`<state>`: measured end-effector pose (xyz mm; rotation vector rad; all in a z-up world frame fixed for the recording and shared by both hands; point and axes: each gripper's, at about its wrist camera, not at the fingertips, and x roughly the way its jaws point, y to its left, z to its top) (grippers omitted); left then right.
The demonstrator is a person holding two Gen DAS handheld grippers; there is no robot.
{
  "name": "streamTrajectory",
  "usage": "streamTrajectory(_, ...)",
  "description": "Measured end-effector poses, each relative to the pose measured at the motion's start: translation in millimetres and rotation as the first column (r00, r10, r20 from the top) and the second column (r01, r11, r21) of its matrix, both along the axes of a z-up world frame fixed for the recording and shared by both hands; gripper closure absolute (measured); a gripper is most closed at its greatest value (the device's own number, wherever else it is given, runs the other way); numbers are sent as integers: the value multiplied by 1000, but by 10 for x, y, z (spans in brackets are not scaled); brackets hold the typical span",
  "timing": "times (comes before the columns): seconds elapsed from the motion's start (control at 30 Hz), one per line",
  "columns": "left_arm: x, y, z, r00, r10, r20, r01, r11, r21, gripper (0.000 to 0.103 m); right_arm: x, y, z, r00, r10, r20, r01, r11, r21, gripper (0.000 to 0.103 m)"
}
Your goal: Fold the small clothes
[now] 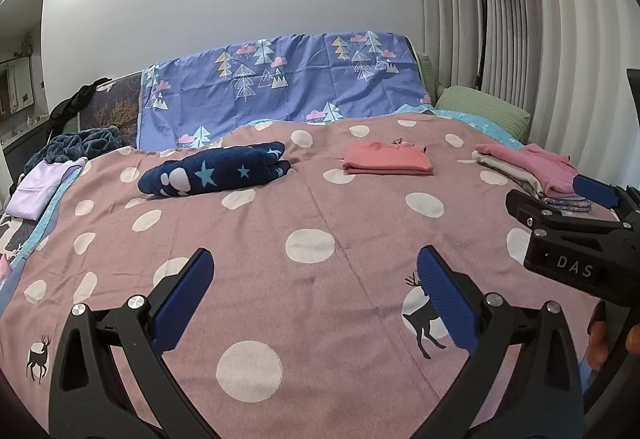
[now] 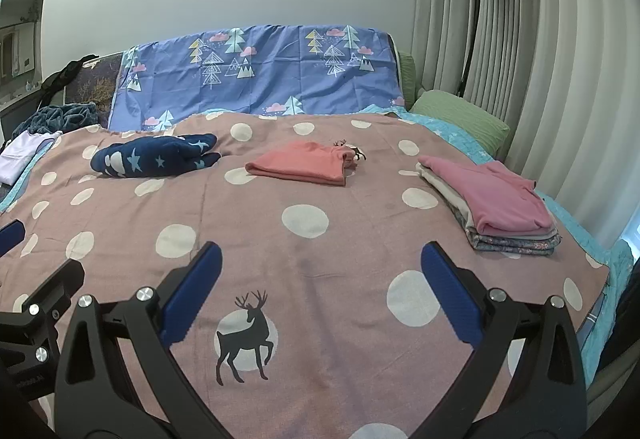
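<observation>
Blue-padded fingers of my left gripper [image 1: 314, 275] and right gripper [image 2: 320, 271] stand spread, holding nothing, over the dotted bedspread [image 2: 304, 259]. Beyond, the folded coral garment [image 2: 300, 163] lies centre-far, long axis left–right, nearer my right gripper; navy star garment [image 2: 154, 157] far left, folded stack [image 2: 504, 207] right.

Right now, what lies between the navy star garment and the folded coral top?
Nothing but bare bedspread: between the navy star garment and the coral top only pink fabric with white dots shows. Both wrist views agree.
</observation>
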<state>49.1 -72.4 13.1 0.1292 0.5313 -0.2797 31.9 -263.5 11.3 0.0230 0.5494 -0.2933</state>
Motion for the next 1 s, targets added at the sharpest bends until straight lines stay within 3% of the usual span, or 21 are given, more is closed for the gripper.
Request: streamTrajectory(1.0,1,16,-25,1000,2,-4,-2,1000,1,1,6,-15,3,1000,1,-1,-1,1000,-4,2)
